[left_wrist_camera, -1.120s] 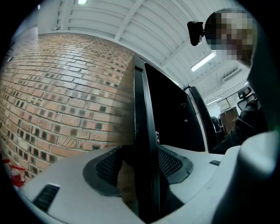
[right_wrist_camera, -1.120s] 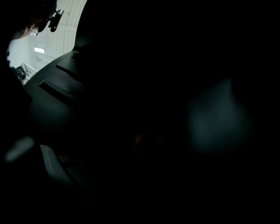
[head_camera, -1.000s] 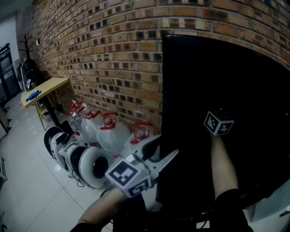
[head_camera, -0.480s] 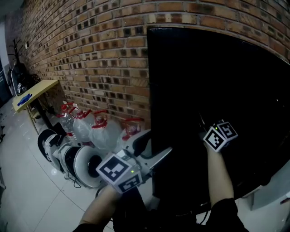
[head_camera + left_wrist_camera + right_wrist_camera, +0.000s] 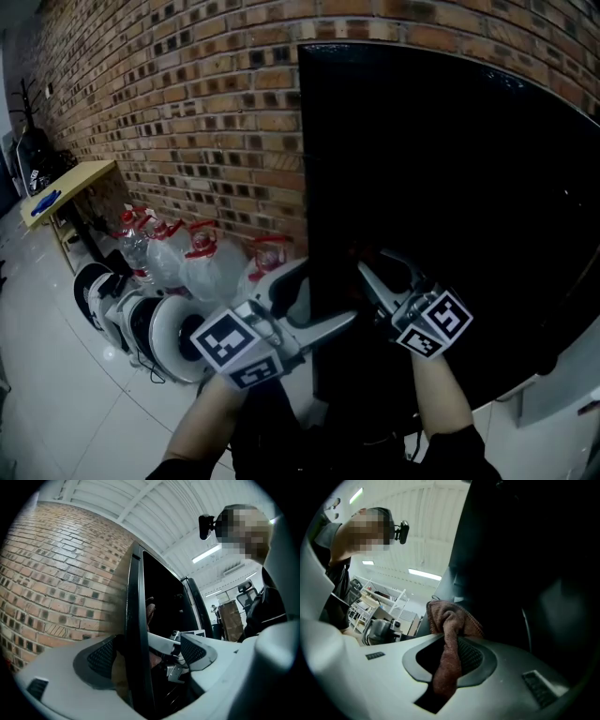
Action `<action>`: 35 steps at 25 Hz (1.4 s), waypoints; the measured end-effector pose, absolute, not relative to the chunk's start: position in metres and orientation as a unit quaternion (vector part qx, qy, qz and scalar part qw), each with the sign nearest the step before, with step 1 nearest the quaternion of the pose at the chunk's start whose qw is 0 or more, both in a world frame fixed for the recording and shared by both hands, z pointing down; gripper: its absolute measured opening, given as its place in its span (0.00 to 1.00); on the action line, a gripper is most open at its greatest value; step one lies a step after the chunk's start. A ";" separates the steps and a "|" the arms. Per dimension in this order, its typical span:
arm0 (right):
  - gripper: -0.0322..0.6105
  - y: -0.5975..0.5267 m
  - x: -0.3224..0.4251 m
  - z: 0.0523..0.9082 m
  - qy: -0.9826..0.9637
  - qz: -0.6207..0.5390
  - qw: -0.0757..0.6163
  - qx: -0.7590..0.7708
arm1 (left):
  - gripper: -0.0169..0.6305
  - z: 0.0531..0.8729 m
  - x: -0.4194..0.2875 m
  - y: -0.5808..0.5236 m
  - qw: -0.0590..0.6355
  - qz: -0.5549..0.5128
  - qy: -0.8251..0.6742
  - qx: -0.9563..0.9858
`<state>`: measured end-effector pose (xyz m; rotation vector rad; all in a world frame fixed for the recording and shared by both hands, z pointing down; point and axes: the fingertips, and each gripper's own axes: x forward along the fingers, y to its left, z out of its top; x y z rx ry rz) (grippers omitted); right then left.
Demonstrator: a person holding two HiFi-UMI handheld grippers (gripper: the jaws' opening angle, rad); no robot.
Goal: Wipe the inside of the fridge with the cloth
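Observation:
A tall black fridge (image 5: 450,169) stands shut against a brick wall. My left gripper (image 5: 323,298) is at the door's left edge, low down. In the left gripper view its jaws straddle the door edge (image 5: 136,620) and are opening, with a gap on the right side, so the pads do not press it; the gripper (image 5: 149,653) is open. My right gripper (image 5: 380,272) is just right of it, in front of the door, pointing up. It is shut on a reddish-brown cloth (image 5: 450,625), which bunches above the right gripper (image 5: 450,660) and hangs down between the pads.
The brick wall (image 5: 187,112) runs off to the left. At its foot stand several clear water jugs with red caps (image 5: 202,267) and white round devices (image 5: 173,337) on the tiled floor. A yellow table (image 5: 70,183) stands farther left. A white unit (image 5: 553,394) adjoins the fridge's lower right.
The right gripper dropped from higher on the door to beside the left gripper, turning its jaws upward. The left gripper stayed at the door edge and its jaws spread wider.

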<state>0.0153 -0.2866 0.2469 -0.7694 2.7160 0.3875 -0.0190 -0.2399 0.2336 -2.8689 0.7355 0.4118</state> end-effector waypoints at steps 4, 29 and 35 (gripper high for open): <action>0.16 -0.293 0.011 0.249 0.942 0.128 0.160 -0.267 | 0.69 0.237 -0.015 -0.237 0.093 0.119 0.249 -0.957; 0.16 -0.435 0.063 0.279 0.912 0.118 0.060 -0.388 | 0.40 0.232 -0.027 -0.259 0.101 0.124 0.306 -0.939; 0.16 -0.456 0.070 0.282 0.902 0.117 0.038 -0.415 | 0.39 0.235 -0.029 -0.258 0.083 0.123 0.307 -0.940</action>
